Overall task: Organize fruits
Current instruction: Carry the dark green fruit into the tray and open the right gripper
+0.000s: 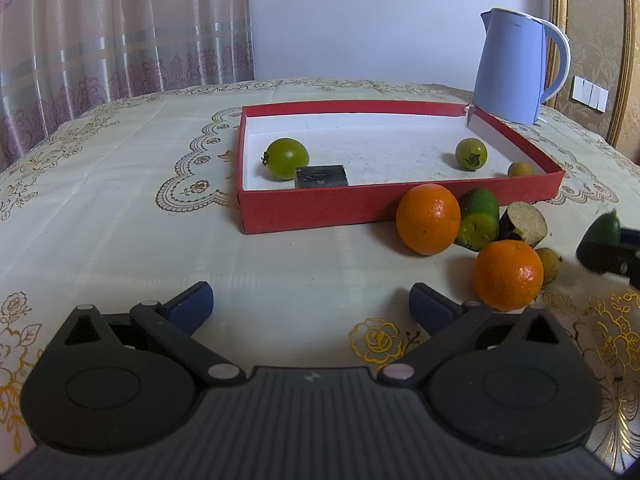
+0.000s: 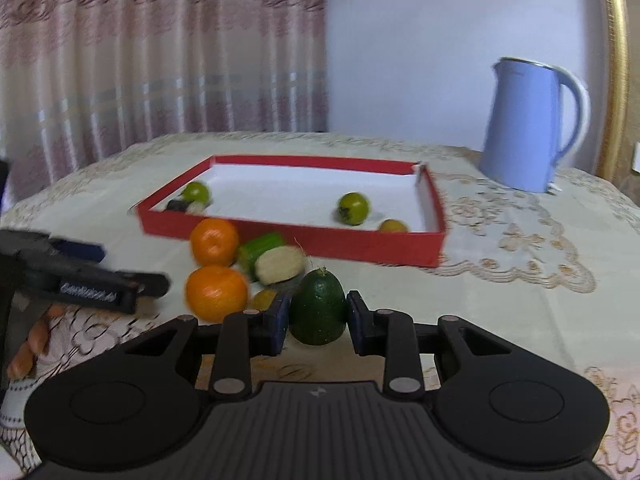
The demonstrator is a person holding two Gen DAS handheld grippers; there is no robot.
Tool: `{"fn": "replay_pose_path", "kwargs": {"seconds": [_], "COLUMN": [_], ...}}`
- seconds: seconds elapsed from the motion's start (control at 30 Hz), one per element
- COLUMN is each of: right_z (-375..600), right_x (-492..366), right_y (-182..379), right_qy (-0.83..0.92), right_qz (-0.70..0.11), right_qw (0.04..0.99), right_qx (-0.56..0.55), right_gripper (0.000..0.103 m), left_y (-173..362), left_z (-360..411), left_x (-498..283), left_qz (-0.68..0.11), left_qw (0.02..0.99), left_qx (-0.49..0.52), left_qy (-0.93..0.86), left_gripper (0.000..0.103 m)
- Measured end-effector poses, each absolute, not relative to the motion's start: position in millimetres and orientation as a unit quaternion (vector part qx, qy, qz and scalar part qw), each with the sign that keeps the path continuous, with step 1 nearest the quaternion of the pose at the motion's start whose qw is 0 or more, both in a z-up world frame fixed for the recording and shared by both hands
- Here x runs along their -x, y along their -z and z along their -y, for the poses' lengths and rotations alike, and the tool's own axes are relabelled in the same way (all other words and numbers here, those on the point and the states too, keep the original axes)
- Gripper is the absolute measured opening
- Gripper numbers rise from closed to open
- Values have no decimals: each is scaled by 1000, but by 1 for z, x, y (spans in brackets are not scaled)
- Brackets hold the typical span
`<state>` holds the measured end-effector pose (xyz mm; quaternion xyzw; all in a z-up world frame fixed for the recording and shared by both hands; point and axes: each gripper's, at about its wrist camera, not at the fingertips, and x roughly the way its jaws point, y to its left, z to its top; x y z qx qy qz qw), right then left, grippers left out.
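The right tool [image 2: 318, 320] is tilting gently downward, its blue pads pinching a dark green fruit [image 2: 318, 308] from both sides just above the table [image 2: 500, 300]. The left tool [image 1: 311, 306] is angling downward too, hovering with its jaws spread wide over bare cloth. Just beyond are lying two oranges [image 1: 507, 274], a cut cucumber piece [image 1: 478, 220] and a pale-faced cut piece [image 1: 525, 224]. Farther back, the red tray [image 1: 320, 208] is holding two green tomatoes [image 1: 287, 158].
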<state>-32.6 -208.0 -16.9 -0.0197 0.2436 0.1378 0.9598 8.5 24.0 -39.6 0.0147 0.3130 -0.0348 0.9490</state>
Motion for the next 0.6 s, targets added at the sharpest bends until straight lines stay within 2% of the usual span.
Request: {"fn": "replay_pose_path", "kwargs": {"seconds": [0.37,0.6], "right_z": [224,218], "right_x": [3,-58], "right_y": [-5,-18], "right_qy": [-105,-77], "right_qz": [-225,-221], "right_qw": [969,972], "right_qx": [8,22], "right_gripper": [30,30], "left_y": [40,40], "left_z": [-24,-24], "left_x": [-9,-8], "left_qz": [-313,-313], "left_qw": [949,949], "left_qx": [-15,-15], "left_qy": [35,35], "left_gripper": [103,103]}}
